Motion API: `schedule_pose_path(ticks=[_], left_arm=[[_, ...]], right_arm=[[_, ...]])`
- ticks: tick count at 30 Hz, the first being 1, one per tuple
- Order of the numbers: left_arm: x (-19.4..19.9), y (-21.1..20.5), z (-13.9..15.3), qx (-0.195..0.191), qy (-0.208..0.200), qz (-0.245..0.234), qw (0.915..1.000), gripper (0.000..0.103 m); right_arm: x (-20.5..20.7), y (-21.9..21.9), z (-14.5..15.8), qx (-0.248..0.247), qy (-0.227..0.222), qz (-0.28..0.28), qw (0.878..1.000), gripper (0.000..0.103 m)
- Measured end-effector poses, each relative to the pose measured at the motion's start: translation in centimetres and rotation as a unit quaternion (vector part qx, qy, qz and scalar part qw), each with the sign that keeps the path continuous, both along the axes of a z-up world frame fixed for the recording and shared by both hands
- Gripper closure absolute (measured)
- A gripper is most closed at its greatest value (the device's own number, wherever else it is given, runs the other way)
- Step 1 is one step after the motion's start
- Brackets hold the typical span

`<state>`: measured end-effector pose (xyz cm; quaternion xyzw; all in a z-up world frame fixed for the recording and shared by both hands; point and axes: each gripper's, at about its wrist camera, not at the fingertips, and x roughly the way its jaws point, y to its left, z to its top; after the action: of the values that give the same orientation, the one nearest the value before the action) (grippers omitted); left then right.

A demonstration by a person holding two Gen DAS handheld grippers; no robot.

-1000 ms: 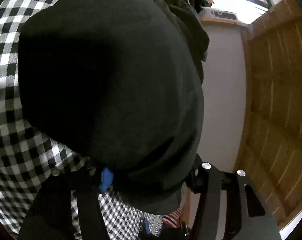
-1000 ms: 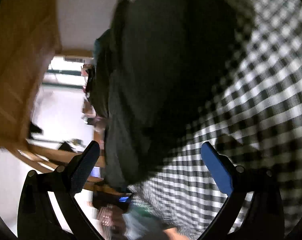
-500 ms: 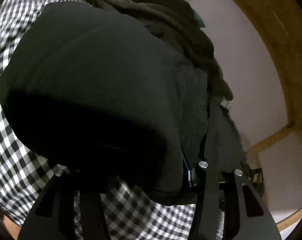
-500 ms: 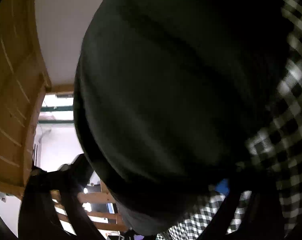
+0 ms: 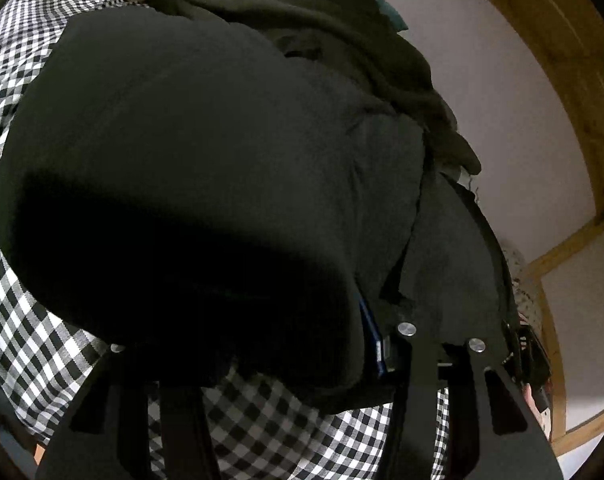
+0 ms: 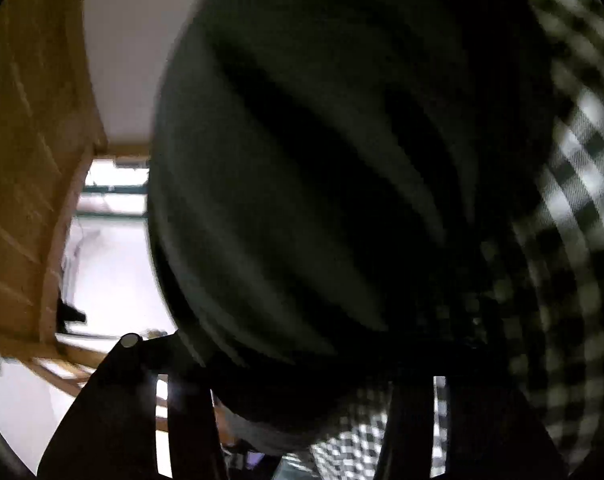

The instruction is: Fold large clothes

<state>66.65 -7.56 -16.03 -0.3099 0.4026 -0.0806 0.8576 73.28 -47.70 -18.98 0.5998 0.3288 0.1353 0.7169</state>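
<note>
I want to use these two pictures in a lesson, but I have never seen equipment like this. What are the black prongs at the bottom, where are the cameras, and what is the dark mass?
There is no robot arm here. A person holds a two-finger gripper in each hand, and each gripper carries a wide-angle camera looking forward along its fingers, so the black prongs are the fingers themselves.

In the left view, the left gripper is clamped on a bulky black garment, which lies on a black-and-white checked cloth. Behind it sits a heap of olive-green clothes.

In the blurred right view, the right gripper is closing its jaws on the same garment's edge, which sits between its fingers.
</note>
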Motion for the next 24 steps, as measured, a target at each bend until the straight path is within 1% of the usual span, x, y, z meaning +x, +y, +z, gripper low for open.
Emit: schedule_pose_path(ticks=[4, 9, 11, 12, 13, 17, 19, 20, 21, 23, 24], left_arm=[[0.7, -0.1, 0.3, -0.02, 0.0, -0.007, 0.9998, 0.056], [0.3, -0.4, 0.6, -0.035, -0.001, -0.014, 0.9993, 0.058], [0.1, -0.7, 0.6, -0.041, 0.001, -0.021, 0.9989, 0.058], [0.0, -1.1, 0.6, -0.044, 0.002, -0.027, 0.9987, 0.058], [-0.1, -1.4, 0.6, -0.047, 0.003, -0.033, 0.9984, 0.058], [-0.8, -4.7, 0.7, -0.055, 0.013, -0.09, 0.9943, 0.058], [-1.8, -7.4, 0.7, -0.061, 0.019, -0.129, 0.9896, 0.059], [-2.3, -8.6, 0.6, -0.062, 0.022, -0.145, 0.9872, 0.059], [-2.8, -9.7, 0.5, -0.064, 0.024, -0.16, 0.9847, 0.059], [-4.1, -12.3, 0.3, -0.064, 0.03, -0.193, 0.9786, 0.059], [-4.6, -13.4, 0.0, -0.06, 0.034, -0.203, 0.9766, 0.059]], right_arm=[[-0.8, -0.2, 1.2, -0.003, -0.017, -0.001, 1.0, 0.071], [-2.2, 0.2, 2.9, -0.005, -0.045, -0.007, 0.999, 0.074], [-3.7, -0.2, 3.2, -0.006, -0.051, -0.012, 0.999, 0.075], [-5.0, -0.7, 3.2, -0.004, -0.055, -0.021, 0.998, 0.075], [-6.0, -2.2, 3.5, -0.002, -0.058, -0.026, 0.998, 0.076], [-12.7, -6.3, 3.1, 0.011, -0.064, -0.079, 0.995, 0.076], [-17.7, -8.5, 2.6, 0.016, -0.058, -0.122, 0.991, 0.076], [-19.6, -9.4, 2.3, 0.017, -0.055, -0.137, 0.989, 0.076], [-22.6, -10.6, 1.9, 0.023, -0.051, -0.163, 0.985, 0.076], [-26.8, -12.2, 1.2, 0.019, -0.045, -0.2, 0.979, 0.076], [-28.0, -12.6, 0.4, 0.023, -0.04, -0.208, 0.977, 0.076]])
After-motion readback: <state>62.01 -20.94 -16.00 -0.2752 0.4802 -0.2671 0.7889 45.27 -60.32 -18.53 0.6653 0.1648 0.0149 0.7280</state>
